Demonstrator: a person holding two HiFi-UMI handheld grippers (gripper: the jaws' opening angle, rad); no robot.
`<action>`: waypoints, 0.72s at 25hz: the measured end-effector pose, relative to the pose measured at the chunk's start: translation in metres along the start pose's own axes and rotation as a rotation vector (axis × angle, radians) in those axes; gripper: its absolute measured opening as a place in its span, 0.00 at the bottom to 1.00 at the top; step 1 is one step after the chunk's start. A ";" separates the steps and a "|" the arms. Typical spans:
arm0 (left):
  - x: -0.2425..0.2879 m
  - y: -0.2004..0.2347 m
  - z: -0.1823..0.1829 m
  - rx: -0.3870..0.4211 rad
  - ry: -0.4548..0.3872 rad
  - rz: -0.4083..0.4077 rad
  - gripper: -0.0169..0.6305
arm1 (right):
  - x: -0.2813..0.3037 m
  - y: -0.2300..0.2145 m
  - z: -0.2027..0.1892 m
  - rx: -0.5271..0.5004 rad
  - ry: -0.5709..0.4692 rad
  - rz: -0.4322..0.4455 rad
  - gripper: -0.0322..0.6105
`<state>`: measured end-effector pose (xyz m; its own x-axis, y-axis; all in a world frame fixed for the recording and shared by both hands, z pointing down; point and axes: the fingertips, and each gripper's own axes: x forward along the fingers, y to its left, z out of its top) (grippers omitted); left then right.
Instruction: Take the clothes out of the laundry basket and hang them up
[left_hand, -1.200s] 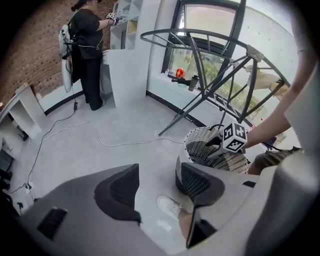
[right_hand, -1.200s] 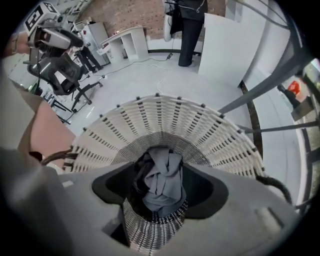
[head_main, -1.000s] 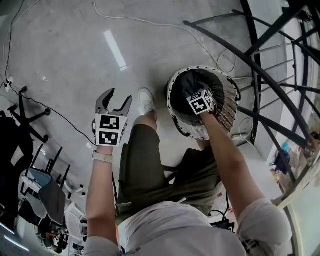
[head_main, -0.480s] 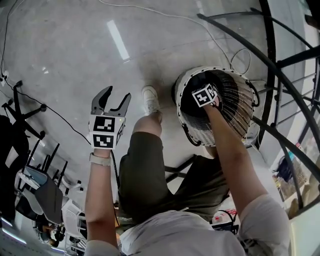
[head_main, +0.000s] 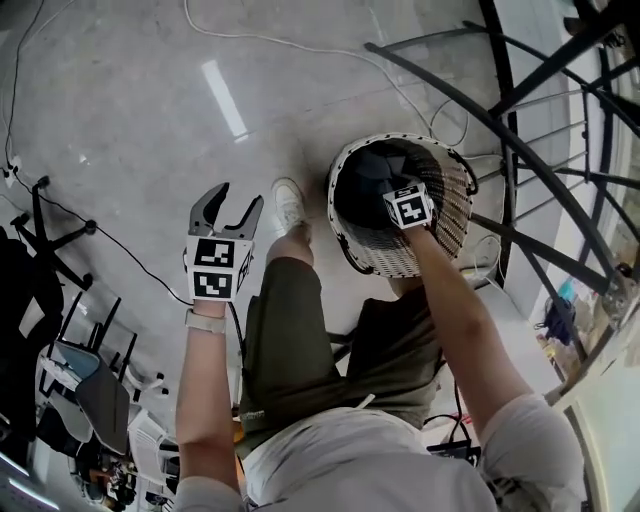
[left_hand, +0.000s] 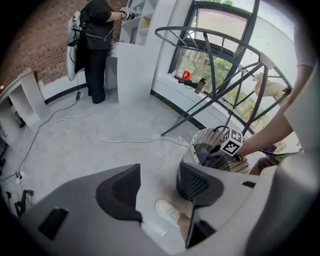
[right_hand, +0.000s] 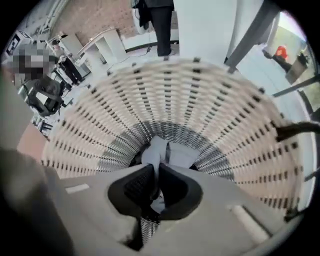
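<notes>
Clothes (head_main: 368, 172): a crumpled heap of soft fabric lying at the bottom of the laundry basket. It looks dark from the head view and pale grey-blue close up.

Laundry basket (head_main: 452, 222): round, white woven wicker with a dark-trimmed rim (right_hand: 200, 95). It stands upright on the floor, just beside the wearer's leg and close to the feet of the drying rack.

Right gripper (right_hand: 156, 173): grey, two-jawed, with a marker cube. It is reached steeply down inside the basket. Its jaws have just been closing and now stand nearly together, pinching a fold of pale grey-blue fabric (right_hand: 156, 149) between the dark ribbed pads. The fold stands up from the pile and the rest of the fabric lies against the basket bottom.

Left gripper (head_main: 236, 200): same make, held out over the bare floor to the left of the basket and well apart from it. Its jaws are spread wide with nothing between them; only floor and a shoe show beyond the gap (left_hand: 159, 184).

Drying rack (head_main: 545, 130): black tubular metal with splayed legs, to the right of and behind the basket.

Sneaker (head_main: 290, 203): white, on the wearer's foot, beside the basket.

Cable (left_hand: 116, 138): thin and white, trailing across the grey polished floor (head_main: 130, 130).

Person in black (left_hand: 97, 45): standing at the far wall, seen from the left gripper view.
</notes>
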<state>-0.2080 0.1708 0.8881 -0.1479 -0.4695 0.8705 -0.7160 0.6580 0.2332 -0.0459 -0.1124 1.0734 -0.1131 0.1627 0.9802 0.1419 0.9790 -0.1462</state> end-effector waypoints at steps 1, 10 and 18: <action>-0.009 -0.005 0.006 0.002 -0.002 -0.003 0.41 | -0.016 0.001 -0.002 0.009 -0.011 -0.001 0.09; -0.063 -0.049 0.063 0.060 -0.054 -0.063 0.41 | -0.155 -0.003 -0.005 0.107 -0.138 -0.082 0.09; -0.100 -0.082 0.093 0.164 -0.066 -0.160 0.41 | -0.279 0.005 0.009 0.244 -0.290 -0.205 0.09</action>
<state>-0.1978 0.1097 0.7415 -0.0639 -0.6009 0.7968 -0.8345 0.4700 0.2875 -0.0225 -0.1515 0.7978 -0.3919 -0.0445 0.9190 -0.1455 0.9893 -0.0141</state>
